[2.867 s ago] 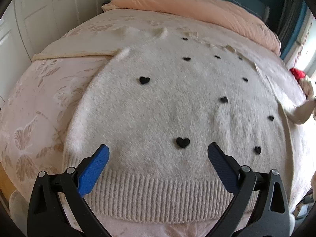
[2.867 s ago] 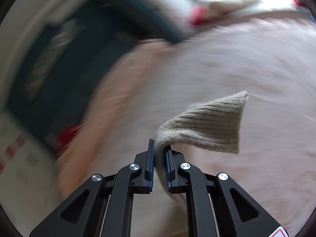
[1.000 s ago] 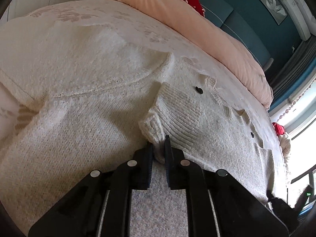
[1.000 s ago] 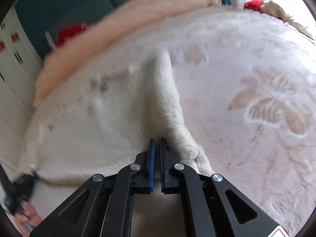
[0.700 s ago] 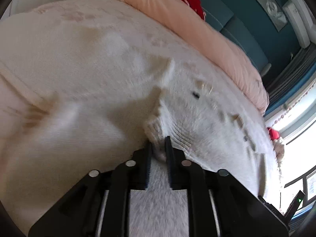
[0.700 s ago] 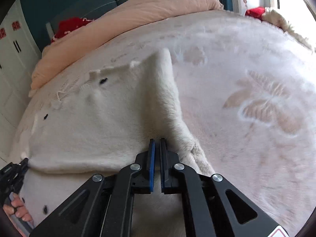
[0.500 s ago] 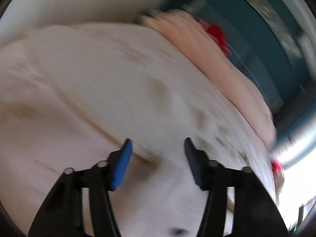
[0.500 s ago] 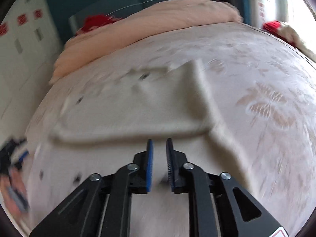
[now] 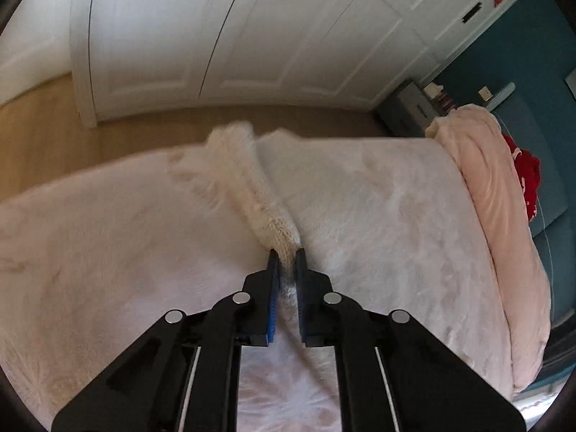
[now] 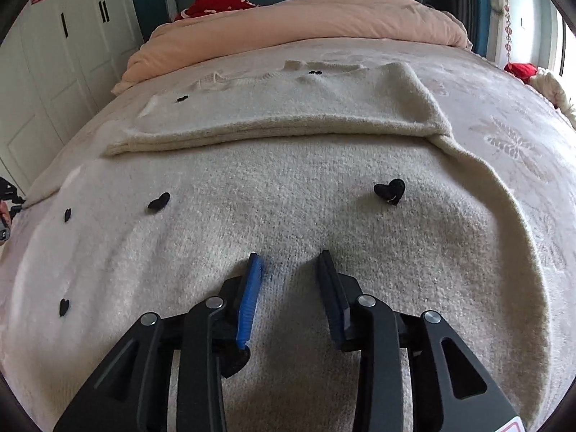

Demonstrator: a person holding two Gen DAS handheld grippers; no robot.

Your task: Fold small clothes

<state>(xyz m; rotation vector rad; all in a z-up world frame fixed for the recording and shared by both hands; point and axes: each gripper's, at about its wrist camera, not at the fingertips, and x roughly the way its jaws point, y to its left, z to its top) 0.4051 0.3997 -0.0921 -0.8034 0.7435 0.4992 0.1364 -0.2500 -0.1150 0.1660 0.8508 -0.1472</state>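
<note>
While the left gripper clamps a sweater edge for folding, the right gripper, fingers just parted and empty, hovers over the sweater.

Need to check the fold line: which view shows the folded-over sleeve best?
Right wrist view: the folded sleeve lies flat across the sweater, whole edge visible. Left wrist view shows only a blurred knit strip pinched in the left gripper.

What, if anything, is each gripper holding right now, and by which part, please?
The left gripper is pinching the cream sweater by a ribbed knit edge. The right gripper holds nothing; its fingers stand open over the sweater.
</note>
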